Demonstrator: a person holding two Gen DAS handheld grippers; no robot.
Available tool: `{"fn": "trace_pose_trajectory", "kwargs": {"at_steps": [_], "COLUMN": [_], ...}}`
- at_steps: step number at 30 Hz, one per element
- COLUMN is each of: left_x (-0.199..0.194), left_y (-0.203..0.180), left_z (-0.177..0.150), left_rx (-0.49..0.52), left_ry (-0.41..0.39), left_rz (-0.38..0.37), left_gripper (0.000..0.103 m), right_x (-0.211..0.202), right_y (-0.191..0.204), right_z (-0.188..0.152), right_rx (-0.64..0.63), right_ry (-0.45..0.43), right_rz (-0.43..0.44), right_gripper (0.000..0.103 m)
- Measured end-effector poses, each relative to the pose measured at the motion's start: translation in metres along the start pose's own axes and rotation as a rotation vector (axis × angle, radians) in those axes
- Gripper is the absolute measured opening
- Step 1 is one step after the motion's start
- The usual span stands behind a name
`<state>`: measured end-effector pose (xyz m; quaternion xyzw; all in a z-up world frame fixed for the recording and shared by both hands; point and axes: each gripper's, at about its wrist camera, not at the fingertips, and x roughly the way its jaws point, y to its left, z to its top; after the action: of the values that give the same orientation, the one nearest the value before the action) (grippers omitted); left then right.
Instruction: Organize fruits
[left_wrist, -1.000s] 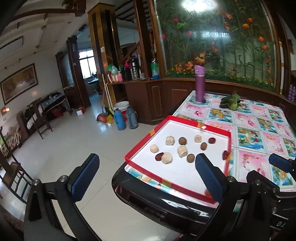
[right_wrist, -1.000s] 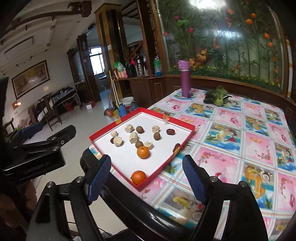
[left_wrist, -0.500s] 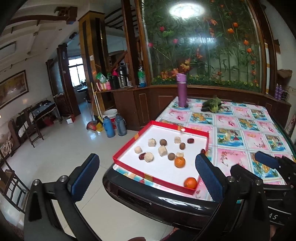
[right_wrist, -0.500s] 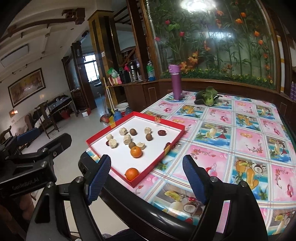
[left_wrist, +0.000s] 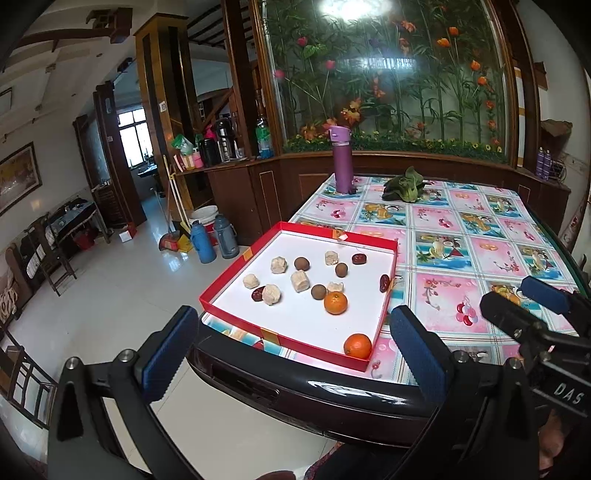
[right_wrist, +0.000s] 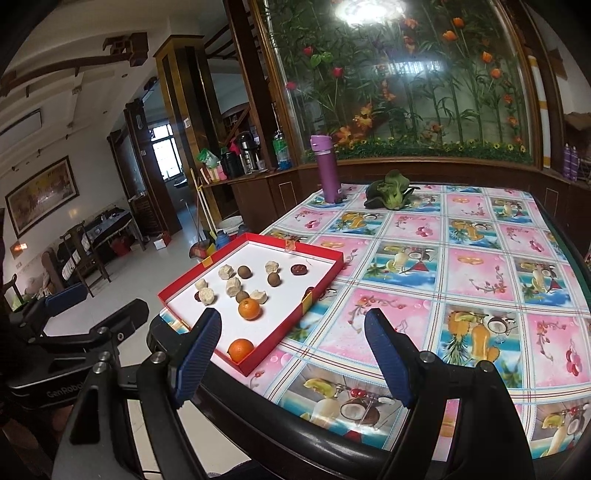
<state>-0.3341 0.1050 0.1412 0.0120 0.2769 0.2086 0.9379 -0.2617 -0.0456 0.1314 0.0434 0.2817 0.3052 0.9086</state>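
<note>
**Trainee:** Where did you have things at that point?

**Operator:** I had both claws hanging off the near edge of the counter (right_wrist: 480, 258), the one under the fruit-print oilcloth. My left claw (left_wrist: 291, 354) was released, nothing between its blue pads, and so was my right claw (right_wrist: 291, 350). The shallow red cardboard tray with a white floor (left_wrist: 295, 341) sat at the near-left corner of the counter, at about twelve o'clock from the left claw and eleven o'clock from the right.

**Trainee:** And the fruit?

**Operator:** All of it was loose in the tray. One small round orange mandarin (left_wrist: 357, 345) lay tight in the near-right corner, touching the wall. A second mandarin (left_wrist: 335, 302) sat further in, just beside a brown longan (left_wrist: 318, 291). Pale lumpy pieces and dark red dates (left_wrist: 358, 258) were scattered toward the far side.

**Trainee:** How would you have started?

**Operator:** I judged nothing was sorted yet. I'd have gone for the middle mandarin first, since it had room on either side. The corner one left a pad no space by the wall, so it wanted nudging clear before closing.
</note>
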Motion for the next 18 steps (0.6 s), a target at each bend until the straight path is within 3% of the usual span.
{"fn": "trace_pose_trajectory", "kwargs": {"at_steps": [18], "left_x": [0.015], "left_y": [-0.001], "left_z": [-0.004], "left_rx": [-0.008], "left_ry": [0.032], "left_rz": [-0.005], "left_gripper": [0.103], "right_x": [0.01], "right_y": [0.0], "right_z": [0.0], "right_rx": [0.0], "right_ry": [0.028], "right_rz": [-0.001], "right_gripper": [0.08]}}
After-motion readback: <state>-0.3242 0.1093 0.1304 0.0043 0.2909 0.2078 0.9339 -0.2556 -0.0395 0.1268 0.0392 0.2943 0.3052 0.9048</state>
